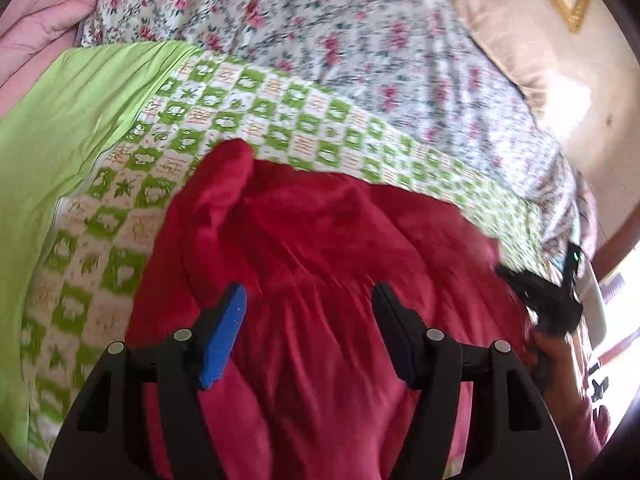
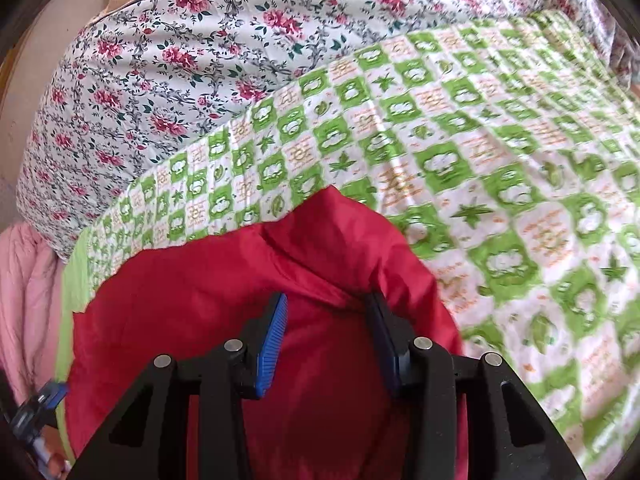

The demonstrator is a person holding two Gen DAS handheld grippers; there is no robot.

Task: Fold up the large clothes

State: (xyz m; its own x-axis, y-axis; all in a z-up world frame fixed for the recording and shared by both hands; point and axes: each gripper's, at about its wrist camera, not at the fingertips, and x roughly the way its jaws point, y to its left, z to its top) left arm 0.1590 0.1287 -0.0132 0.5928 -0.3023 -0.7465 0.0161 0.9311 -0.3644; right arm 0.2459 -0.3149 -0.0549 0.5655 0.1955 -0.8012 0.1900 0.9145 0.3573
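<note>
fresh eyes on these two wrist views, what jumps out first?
The red garment fills the near centre of both views, bunched beneath each open claw, left claw and right claw. It lies on a green-and-white checked sheet, with a rose-print floral sheet beyond.

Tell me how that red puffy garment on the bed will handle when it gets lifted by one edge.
The red puffy garment will probably sag and drape: it already lies in soft folds and gathers. Its smooth, slightly shiny fabric may slide on the green-and-white checked sheet. It looks padded, so likely bulky yet light.
</note>
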